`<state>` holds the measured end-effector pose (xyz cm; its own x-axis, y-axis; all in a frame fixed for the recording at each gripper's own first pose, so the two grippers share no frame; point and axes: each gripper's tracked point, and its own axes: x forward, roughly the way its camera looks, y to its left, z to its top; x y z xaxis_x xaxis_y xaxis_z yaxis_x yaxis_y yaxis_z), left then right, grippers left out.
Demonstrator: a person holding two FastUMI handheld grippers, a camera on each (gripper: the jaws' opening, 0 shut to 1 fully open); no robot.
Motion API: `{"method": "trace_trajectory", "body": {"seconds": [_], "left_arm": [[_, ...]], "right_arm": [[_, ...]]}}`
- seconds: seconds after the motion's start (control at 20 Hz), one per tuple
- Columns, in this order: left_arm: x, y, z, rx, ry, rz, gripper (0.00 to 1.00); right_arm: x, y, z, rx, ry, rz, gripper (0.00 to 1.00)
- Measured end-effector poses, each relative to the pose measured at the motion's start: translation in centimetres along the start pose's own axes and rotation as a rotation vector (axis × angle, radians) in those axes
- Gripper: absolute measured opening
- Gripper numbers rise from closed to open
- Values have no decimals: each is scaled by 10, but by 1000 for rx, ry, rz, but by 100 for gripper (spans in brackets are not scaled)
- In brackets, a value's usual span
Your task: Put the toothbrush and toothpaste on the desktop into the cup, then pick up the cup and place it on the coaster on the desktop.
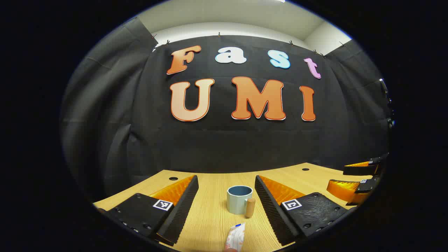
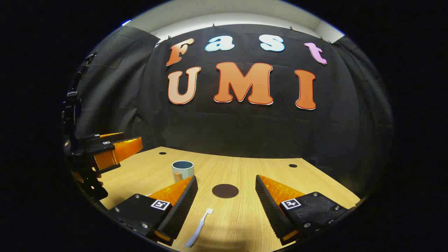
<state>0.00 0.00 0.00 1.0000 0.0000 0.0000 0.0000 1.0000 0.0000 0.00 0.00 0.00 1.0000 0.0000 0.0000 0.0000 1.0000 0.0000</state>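
Note:
In the left gripper view a pale blue cup (image 1: 239, 200) with a wooden handle stands upright on the wooden desktop, straight ahead between the fingers of my open left gripper (image 1: 226, 196). The toothpaste tube (image 1: 235, 238) lies flat just in front of it, nearer to me. In the right gripper view a white toothbrush (image 2: 199, 228) lies on the desktop between the fingers of my open right gripper (image 2: 226, 196). Beyond it sits a dark round coaster (image 2: 225, 190). The cup (image 2: 182, 170) stands farther off to the left. Nothing is held by either gripper.
The wooden desktop (image 2: 245, 217) ends at the black cloth wall behind. The other gripper (image 2: 105, 150) hovers at the left edge of the right gripper view, and the other gripper (image 1: 357, 182) shows at the right edge of the left gripper view. Small dark holes (image 2: 293, 165) dot the desktop's back.

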Motion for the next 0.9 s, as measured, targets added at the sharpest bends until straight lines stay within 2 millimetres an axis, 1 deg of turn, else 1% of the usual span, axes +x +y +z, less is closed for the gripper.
{"method": "trace_trajectory", "body": {"seconds": [0.25, 0.45, 0.55, 0.6, 0.7, 0.75, 0.9], "left_arm": [[-2, 1, -6, 10, 23, 14, 97], [-6, -2, -4, 21, 24, 15, 97], [-5, -1, -6, 27, 36, 18, 97], [-5, -2, -6, 29, 37, 16, 100], [-6, -4, -5, 29, 35, 9, 100], [-5, -4, -5, 28, 36, 8, 97], [-3, -3, -8, 30, 47, 5, 97]], "right_arm": [[-1, 1, -4, 5, 5, 17, 99], [-2, 1, -5, 5, 10, 24, 99], [-1, 3, -5, 13, 15, 31, 100], [-1, 5, -7, 16, 20, 42, 99], [-1, 6, -8, 18, 30, 46, 99], [-2, 5, -7, 18, 29, 39, 99], [-1, 7, -8, 19, 32, 45, 99]]}}
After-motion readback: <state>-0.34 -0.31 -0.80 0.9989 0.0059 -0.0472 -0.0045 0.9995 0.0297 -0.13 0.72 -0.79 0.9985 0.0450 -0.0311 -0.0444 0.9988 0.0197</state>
